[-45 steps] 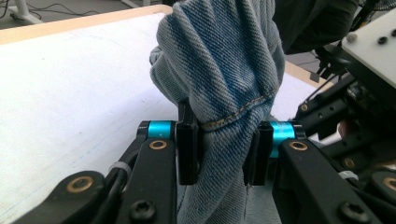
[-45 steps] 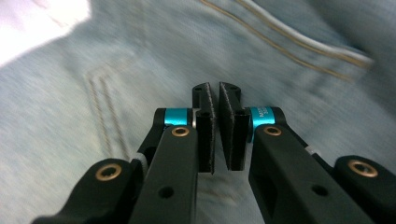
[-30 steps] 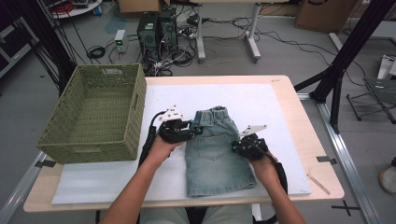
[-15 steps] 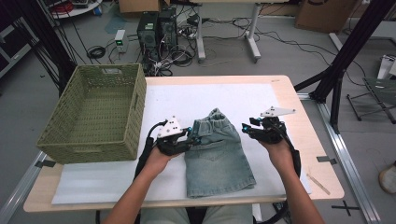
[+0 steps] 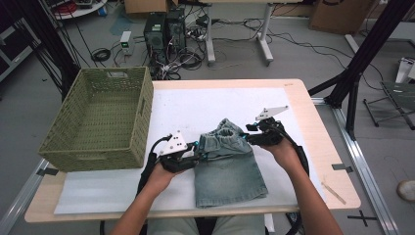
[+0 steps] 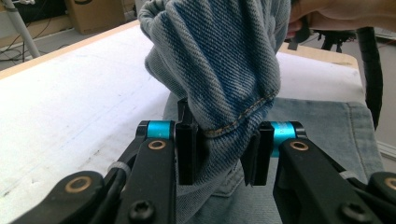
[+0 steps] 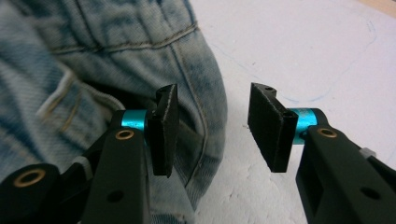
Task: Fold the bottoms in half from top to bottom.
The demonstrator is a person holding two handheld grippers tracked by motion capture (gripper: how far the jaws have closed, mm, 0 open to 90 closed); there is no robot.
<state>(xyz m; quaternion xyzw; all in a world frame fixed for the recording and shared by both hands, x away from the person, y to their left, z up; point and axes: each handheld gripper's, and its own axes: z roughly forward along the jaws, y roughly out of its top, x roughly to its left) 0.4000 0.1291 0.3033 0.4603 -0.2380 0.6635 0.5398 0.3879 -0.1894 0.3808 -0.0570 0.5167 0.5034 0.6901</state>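
My right gripper (image 5: pixel 250 135) has just let go — its jaws have been opening and now stand apart, nothing between them; in the right gripper view the denim shorts (image 7: pixel 93 70) lie just off the left pad, the white mat (image 7: pixel 303 46) showing through the gap. A second ago that gripper sat lower along the right edge of the shorts; now it is up beside the waistband, lifted clear of the cloth. My left gripper (image 5: pixel 195 148) holds on — jaws partly closed, pads pinching a bunched fold of the waist end with the hem stitching running between them (image 6: pixel 224 93). The shorts (image 5: pixel 227 169) lie on the mat in front of me, waistband humped up between the two grippers, legs flat toward my side. The woven basket (image 5: pixel 100 125) sits well to the left of my left gripper, empty. My read: the fold on the right side is done and released, so the right gripper needs a fresh grip near the waist before the next fold or the lift to the basket.
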